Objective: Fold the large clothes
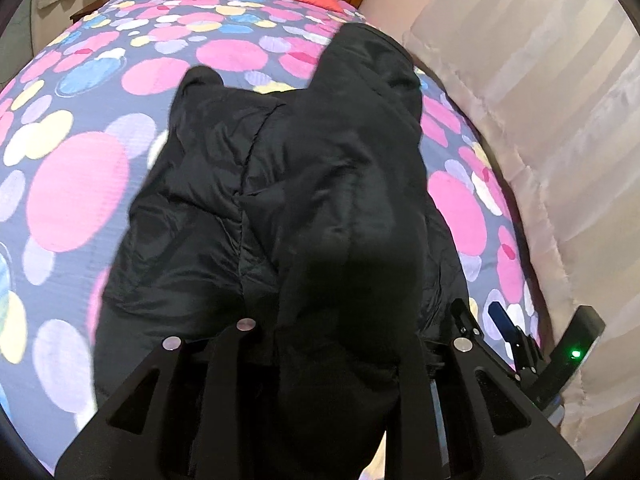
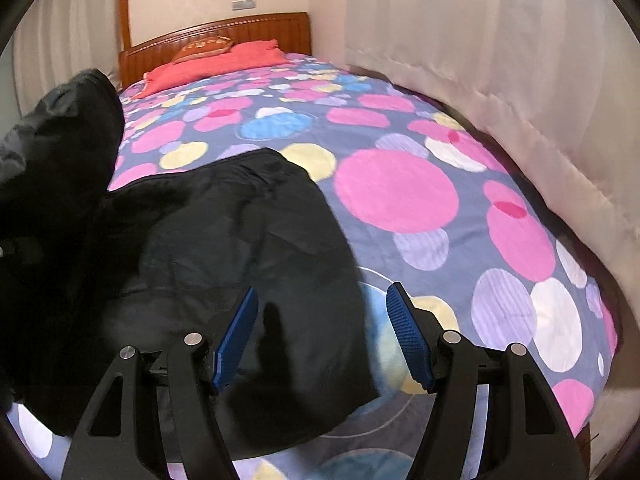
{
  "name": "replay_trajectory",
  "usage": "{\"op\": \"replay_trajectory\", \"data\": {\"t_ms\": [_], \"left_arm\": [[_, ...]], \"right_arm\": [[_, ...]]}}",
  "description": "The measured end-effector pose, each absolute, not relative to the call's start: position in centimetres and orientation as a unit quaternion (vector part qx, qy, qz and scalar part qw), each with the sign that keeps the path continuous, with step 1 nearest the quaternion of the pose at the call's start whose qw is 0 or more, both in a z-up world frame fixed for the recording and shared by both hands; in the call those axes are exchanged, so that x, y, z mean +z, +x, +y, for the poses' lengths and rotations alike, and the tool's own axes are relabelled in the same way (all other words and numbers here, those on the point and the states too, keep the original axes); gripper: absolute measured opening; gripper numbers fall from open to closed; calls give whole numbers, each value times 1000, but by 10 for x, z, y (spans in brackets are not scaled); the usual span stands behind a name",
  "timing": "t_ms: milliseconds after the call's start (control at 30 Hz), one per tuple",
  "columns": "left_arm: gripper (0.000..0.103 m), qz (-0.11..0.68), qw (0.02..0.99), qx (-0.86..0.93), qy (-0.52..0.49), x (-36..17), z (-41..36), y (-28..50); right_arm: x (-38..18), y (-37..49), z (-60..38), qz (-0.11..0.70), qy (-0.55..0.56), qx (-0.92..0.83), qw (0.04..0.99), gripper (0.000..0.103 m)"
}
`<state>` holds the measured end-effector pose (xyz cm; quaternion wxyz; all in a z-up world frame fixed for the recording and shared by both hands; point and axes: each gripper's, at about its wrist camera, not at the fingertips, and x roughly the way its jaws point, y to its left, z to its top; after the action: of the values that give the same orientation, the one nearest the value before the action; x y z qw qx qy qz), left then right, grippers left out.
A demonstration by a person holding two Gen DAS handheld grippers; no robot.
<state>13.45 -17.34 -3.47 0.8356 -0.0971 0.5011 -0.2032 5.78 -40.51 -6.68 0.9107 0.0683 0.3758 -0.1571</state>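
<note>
Left wrist view: left gripper (image 1: 320, 344) clenched on a raised fold of the black jacket (image 1: 280, 184), fingertips buried in fabric | right gripper (image 2: 322, 336) released, blue pads (image 2: 408, 336) spread, poised above the jacket hem | jacket lies on the polka-dot bedspread (image 2: 400, 192) | red pillow (image 2: 224, 60) against wooden headboard (image 2: 256, 28) | curtain (image 1: 540, 120) alongside.

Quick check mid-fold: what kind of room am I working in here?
A bedroom, most likely: a bed with a spotted cover, a wooden headboard and a red pillow, with curtains alongside.
</note>
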Motion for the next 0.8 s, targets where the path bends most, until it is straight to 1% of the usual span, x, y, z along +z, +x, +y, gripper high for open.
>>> {"op": "replay_trajectory", "data": {"t_ms": [367,500,700,733,767,800], "left_arm": [[22,492,841,-203,-92,-84,-220,131],[24,488,842,-212,-87,-82,-220,129],[49,477,842,-237,-90,-60,-214,119],[60,474,839,-247,-100,-54,-210,117],[66,472,836,-255,-110,-51,-208,116],[66,471,833,-263,-121,-47,-204,114]], "right_arm": [[-77,55,-433,384,101,-173,901,66],[-77,55,-432,385,98,-174,901,66],[-74,52,-430,386,90,-179,901,66],[-73,52,-431,385,89,-180,901,66],[-72,51,-430,385,86,-182,901,66],[-71,51,-430,384,85,-183,901,66]]}}
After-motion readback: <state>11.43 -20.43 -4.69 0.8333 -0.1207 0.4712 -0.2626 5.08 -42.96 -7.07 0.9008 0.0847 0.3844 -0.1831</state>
